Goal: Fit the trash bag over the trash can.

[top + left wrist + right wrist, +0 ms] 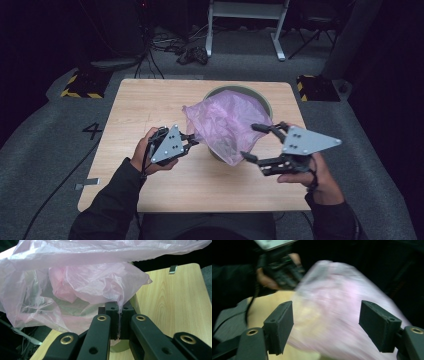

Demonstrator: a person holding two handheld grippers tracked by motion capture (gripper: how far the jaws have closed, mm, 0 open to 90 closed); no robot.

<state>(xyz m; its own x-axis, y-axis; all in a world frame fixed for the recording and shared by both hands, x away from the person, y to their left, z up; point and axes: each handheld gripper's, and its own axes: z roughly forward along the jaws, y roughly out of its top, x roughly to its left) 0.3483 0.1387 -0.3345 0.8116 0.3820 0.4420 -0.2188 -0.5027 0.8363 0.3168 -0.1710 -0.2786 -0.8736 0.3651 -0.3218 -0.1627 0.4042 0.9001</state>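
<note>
At the near edge of the tabletop the person's two forearms come in, with bare wood between them and a broad strip of open wood in front of the bin.

The left gripper sits left of centre, its jaws clenched on a fold of the pink plastic bag. In the left gripper view the film is pinched flat between the two pads and billows up and away above them. To the left of this hand the tabletop lies open out to its left edge.

The right gripper is at the near right side of the bag with its jaws released and spread wide. One fingertip is by the bag's lower corner and the other by its right side, and in the right gripper view the blurred pink film lies beyond the gap, with neither pad pressing on it. Between this hand and the right edge only a narrow strip of wood remains.

Farther off, the bag is draped loosely over the round grey bin, which stands toward the far right of the tabletop, close to the far edge. Its rim shows behind the film.

Beyond the tabletop lies grey carpet.
</note>
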